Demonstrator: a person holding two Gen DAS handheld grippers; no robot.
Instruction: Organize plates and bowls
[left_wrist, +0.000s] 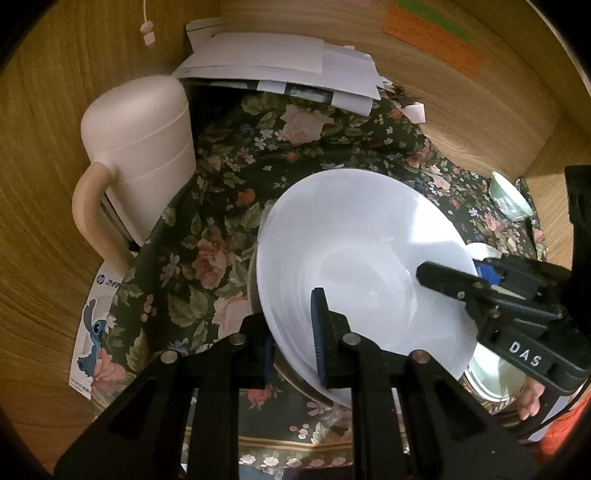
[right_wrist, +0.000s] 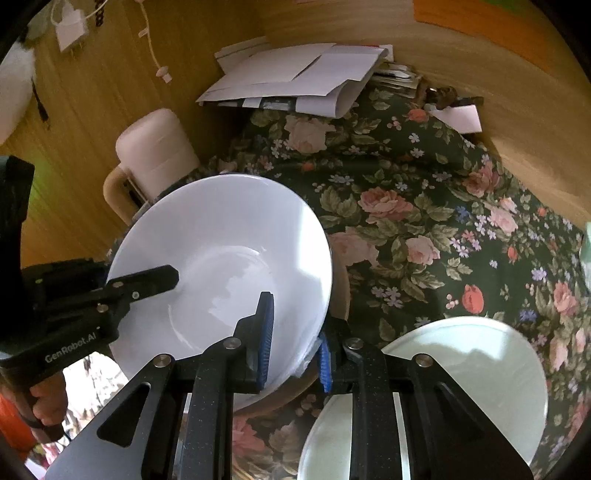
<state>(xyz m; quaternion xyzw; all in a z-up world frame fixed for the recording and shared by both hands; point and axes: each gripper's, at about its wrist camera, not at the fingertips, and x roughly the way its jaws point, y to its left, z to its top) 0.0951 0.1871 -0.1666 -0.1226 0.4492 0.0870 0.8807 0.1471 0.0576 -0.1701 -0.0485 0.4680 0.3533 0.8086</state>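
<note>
1. While both grippers clamp its rim, the white bowl (left_wrist: 354, 258) sits tilted over the floral cloth (left_wrist: 229, 192) that covers the surface, with the edge of another dish showing just under it.
2. From the left wrist view, the left gripper (left_wrist: 295, 339) has its jaws closed on the bowl's near-left rim, one blue pad inside the bowl and one outside.
3. That same view shows the right gripper (left_wrist: 476, 280) reaching in from the right, one black finger lying inside the bowl, its jaws pinched on the right rim.
4. Only the left wrist view shows a small pale green bowl (left_wrist: 509, 199) far right on the cloth and a cartoon-printed card (left_wrist: 92, 332) at the near left.
5. In the right wrist view, the right gripper (right_wrist: 295, 350) grips the bowl's (right_wrist: 229, 236) near-right rim, and the left gripper (right_wrist: 140, 284) enters from the left.
6. Only this view shows a pale green plate (right_wrist: 469, 354) near right on the cloth (right_wrist: 424, 221), well under the right gripper, and a white charger (right_wrist: 72, 31) hanging on the wood wall.
7. Both views show a pink lidded jug (left_wrist: 140, 147) far left and a pile of papers (left_wrist: 280, 66) at the back.
</note>
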